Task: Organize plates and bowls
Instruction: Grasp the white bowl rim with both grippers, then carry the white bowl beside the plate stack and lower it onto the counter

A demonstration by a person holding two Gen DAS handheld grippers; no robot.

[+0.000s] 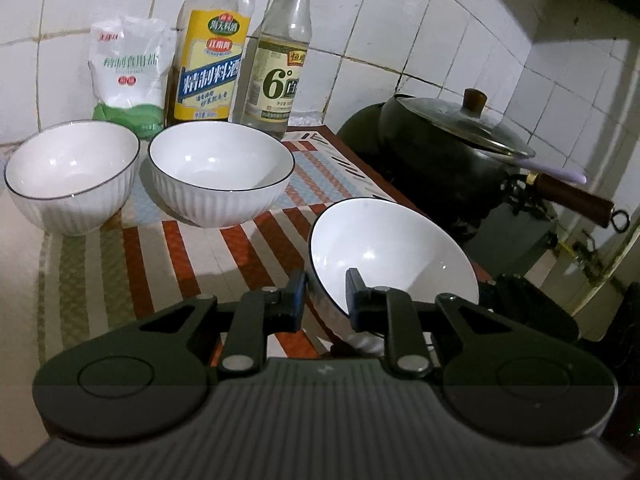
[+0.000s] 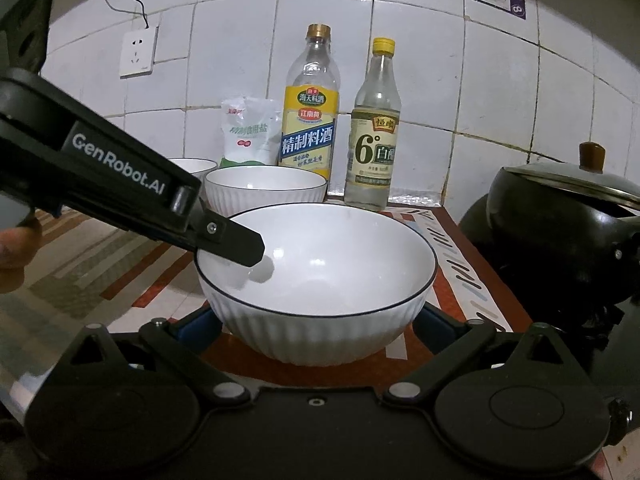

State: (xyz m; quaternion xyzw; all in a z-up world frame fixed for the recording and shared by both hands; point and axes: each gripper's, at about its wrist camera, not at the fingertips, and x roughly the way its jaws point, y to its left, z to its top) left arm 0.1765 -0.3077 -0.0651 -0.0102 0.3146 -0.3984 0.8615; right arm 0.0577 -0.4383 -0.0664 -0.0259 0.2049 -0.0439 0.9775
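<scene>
Three white ribbed bowls with dark rims stand on a striped mat. My left gripper is shut on the near-left rim of the nearest bowl, one finger inside and one outside the wall. In the left wrist view this bowl looks tilted. In the right wrist view the same bowl sits between the wide-spread fingers of my right gripper, which is open, its pads apart from the bowl's sides. The left gripper reaches in from the left onto the rim. The other two bowls stand side by side further back.
A salt bag, a cooking wine bottle and a vinegar bottle line the tiled wall. A black lidded pot with a wooden handle sits on the stove to the right. A person's hand shows at the left edge.
</scene>
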